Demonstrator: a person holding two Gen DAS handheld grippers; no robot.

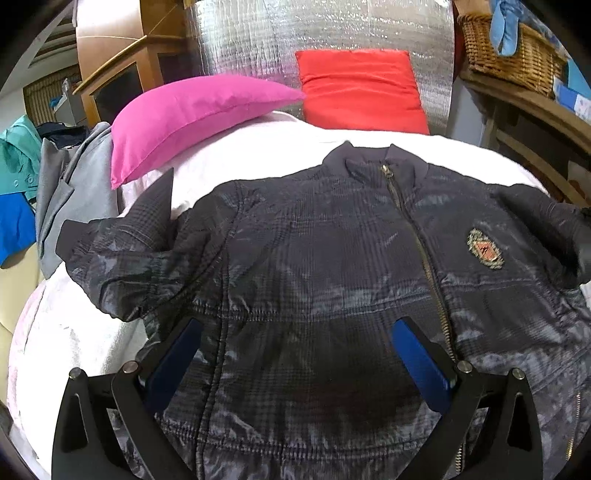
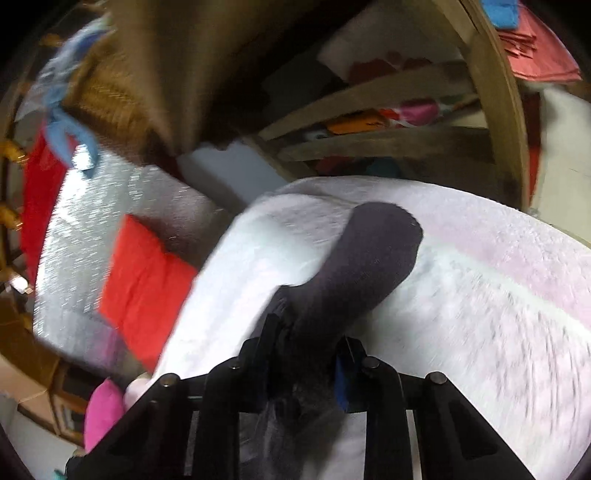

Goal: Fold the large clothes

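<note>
One big bed with a white blanket (image 1: 280, 155) fills the middle of the scene. One dark jacket (image 1: 332, 258) lies flat on it, zipped up, collar at the far side, with both sleeves out to the left and right. It has one small badge (image 1: 485, 251) on the chest. Two pillows sit at the far end: one pink pillow (image 1: 192, 114) on the left and one red pillow (image 1: 360, 92) beside it, leaning on a shiny silver wall. One woven basket (image 1: 513, 55) stands far right on a wooden shelf, with a blue cloth (image 1: 504, 26) hanging over its rim. The left gripper (image 1: 295, 354) is spread wide over the jacket's near part, holding nothing. The right gripper (image 2: 306, 354) pinches the dark sleeve cuff (image 2: 365, 258).
</note>
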